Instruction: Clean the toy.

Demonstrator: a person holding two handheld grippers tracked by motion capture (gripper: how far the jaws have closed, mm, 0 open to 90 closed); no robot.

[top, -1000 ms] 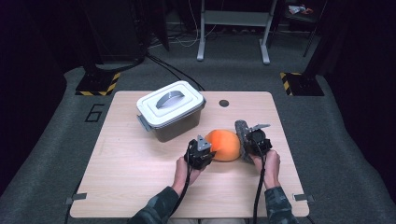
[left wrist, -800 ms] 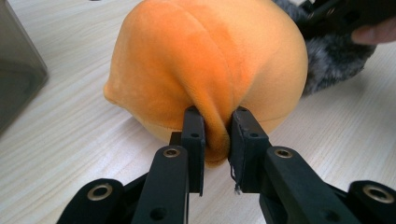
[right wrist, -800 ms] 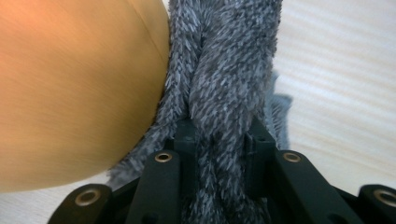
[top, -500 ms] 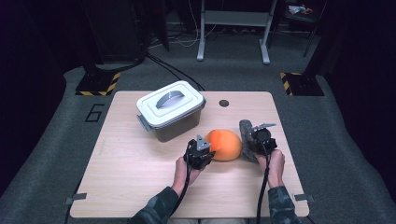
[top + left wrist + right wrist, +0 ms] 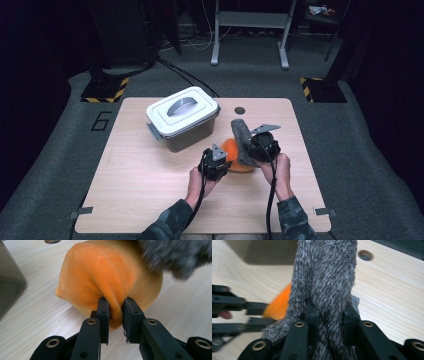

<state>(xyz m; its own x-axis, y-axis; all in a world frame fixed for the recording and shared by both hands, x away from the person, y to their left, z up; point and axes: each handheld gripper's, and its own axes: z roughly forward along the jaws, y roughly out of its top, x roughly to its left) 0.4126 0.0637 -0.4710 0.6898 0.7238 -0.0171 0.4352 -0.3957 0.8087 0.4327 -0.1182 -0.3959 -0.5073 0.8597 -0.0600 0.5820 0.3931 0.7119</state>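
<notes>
- Box first: a grey rectangular plastic storage box [image 5: 184, 126] with a white lid and curved grey handle stands on the pale wooden table [image 5: 135, 190], set at a slant. It is the landmark for everything below.
- Left gripper [image 5: 220, 161] lies in front of the storage box and a little to its right, low over the table. In the left gripper view its two black jaws are clamped on a pinched fold of a rounded orange plush piece [image 5: 110, 282].
- The orange plush piece [image 5: 234, 152] rests on the table just in front of the storage box's right corner, between the two grippers, near the box but not touching it as far as the high view shows.
- A fuzzy grey plush piece [image 5: 242, 140] stands up right of the storage box, draped across the right side of the orange plush piece and touching it; its upper end points towards the far edge of the table.
- Right gripper [image 5: 252, 148] sits further right of the storage box, with the grey three-cornered plate on top. In the right gripper view its jaws are closed around the grey plush piece [image 5: 324, 285], the fur bulging between them.
- A small round dark hole [image 5: 240, 110] in the table lies to the right of the storage box, beyond the grey plush piece.
</notes>
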